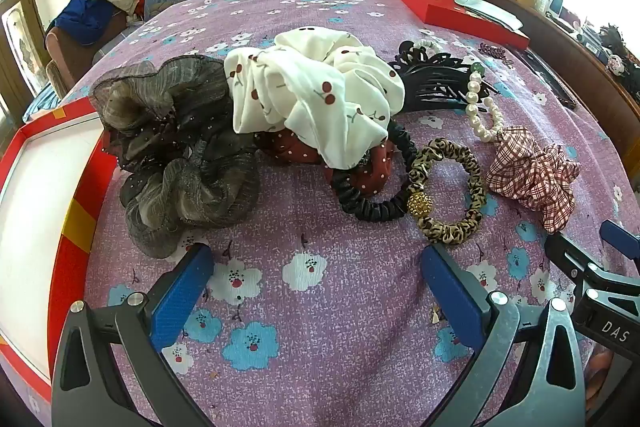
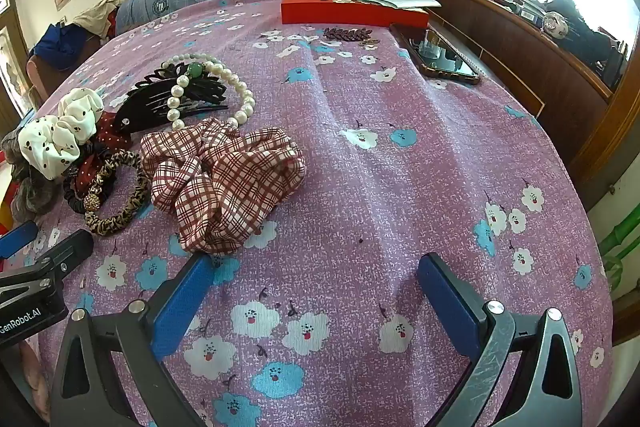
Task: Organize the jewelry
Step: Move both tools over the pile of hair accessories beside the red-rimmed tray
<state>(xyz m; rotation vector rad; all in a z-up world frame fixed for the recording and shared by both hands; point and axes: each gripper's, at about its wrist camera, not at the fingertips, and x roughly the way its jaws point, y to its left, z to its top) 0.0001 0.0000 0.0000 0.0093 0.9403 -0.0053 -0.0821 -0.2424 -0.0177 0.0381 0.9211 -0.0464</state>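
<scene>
A heap of hair accessories lies on the purple flowered cloth: a grey gauze scrunchie, a white cherry-print scrunchie, a leopard hair tie, a black hair tie, a pearl bracelet, a black comb clip and a red plaid scrunchie. My left gripper is open and empty, just short of the heap. My right gripper is open and empty; its left finger is beside the plaid scrunchie.
An open red box with a white inside sits at the left. A closed red box lies at the far side, a phone and a small dark leaf clip near it. A wooden ledge runs along the right.
</scene>
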